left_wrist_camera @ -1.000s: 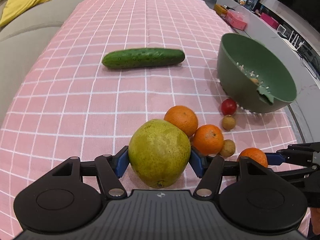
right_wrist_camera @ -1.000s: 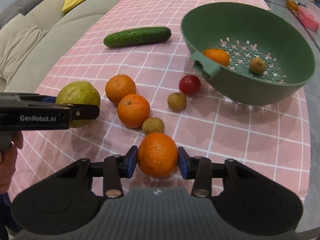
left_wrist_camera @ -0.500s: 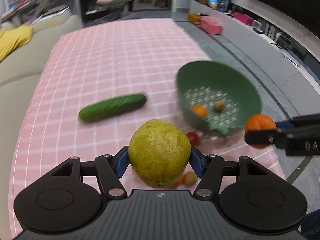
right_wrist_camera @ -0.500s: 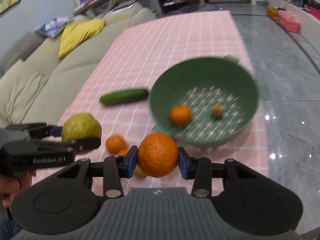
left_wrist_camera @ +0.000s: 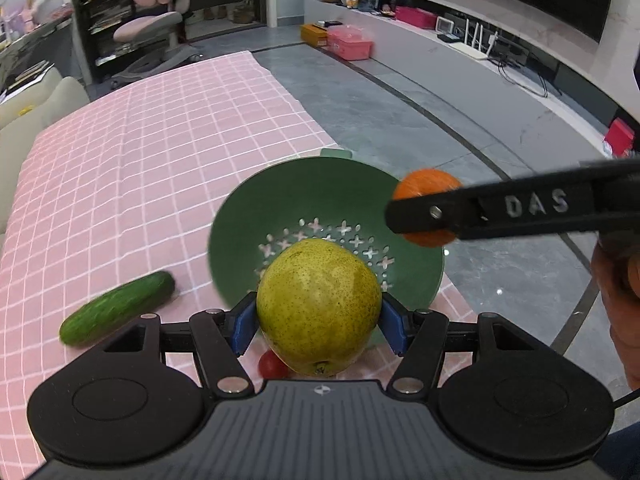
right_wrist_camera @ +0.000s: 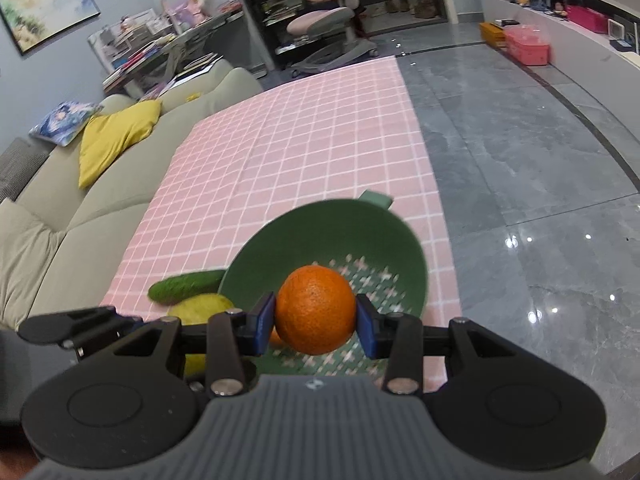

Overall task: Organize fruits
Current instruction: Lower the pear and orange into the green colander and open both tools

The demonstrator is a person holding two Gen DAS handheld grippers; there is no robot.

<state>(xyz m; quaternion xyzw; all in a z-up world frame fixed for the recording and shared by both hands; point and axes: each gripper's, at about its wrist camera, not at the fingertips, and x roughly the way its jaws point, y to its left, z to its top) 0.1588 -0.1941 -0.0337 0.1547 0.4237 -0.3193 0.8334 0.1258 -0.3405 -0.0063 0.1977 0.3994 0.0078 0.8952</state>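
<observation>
Left wrist view: left gripper [left_wrist_camera: 319, 330] clamps a pear [left_wrist_camera: 318, 307] between its blue pads. Ahead of it, green strainer bowl [left_wrist_camera: 328, 196] on the pink cloth [left_wrist_camera: 140, 168]; cucumber [left_wrist_camera: 117, 308] to its left.

Right wrist view: right gripper [right_wrist_camera: 315, 325] pinches an orange [right_wrist_camera: 315, 309] (bowl directly beyond).

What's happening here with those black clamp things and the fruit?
A person is sorting fruit with a handheld gripper in each hand. The left gripper is clamped on a green pear, the right gripper on an orange. Both fruits are held in the air above the green colander. A cucumber and a cherry tomato lie on the pink checked tablecloth.
</observation>
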